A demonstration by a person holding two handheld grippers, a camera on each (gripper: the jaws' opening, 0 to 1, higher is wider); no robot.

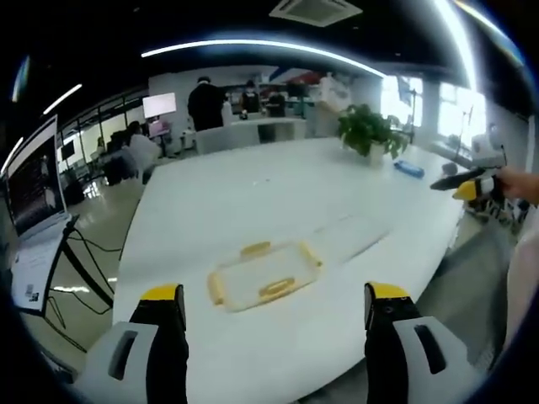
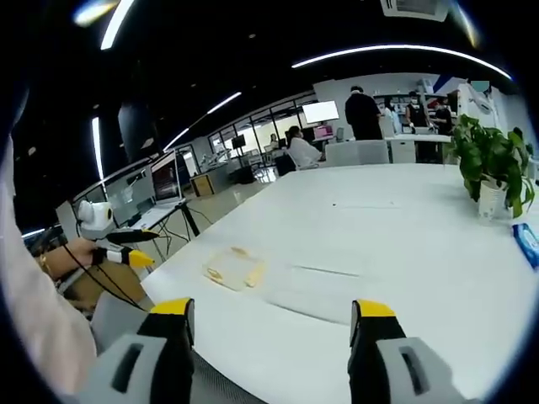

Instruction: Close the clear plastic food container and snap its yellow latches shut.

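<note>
Clear plastic food container w/ yellow latches is lying on white table, straight ahead of left gripper, nearer it than right gripper. Long axis running crosswise. Both grippers' jaws standing apart, holding nothing.

Each hand-held gripper has black jaws, yellow tips and grey housings with dark slots.

White table bearing container, plant
</note>
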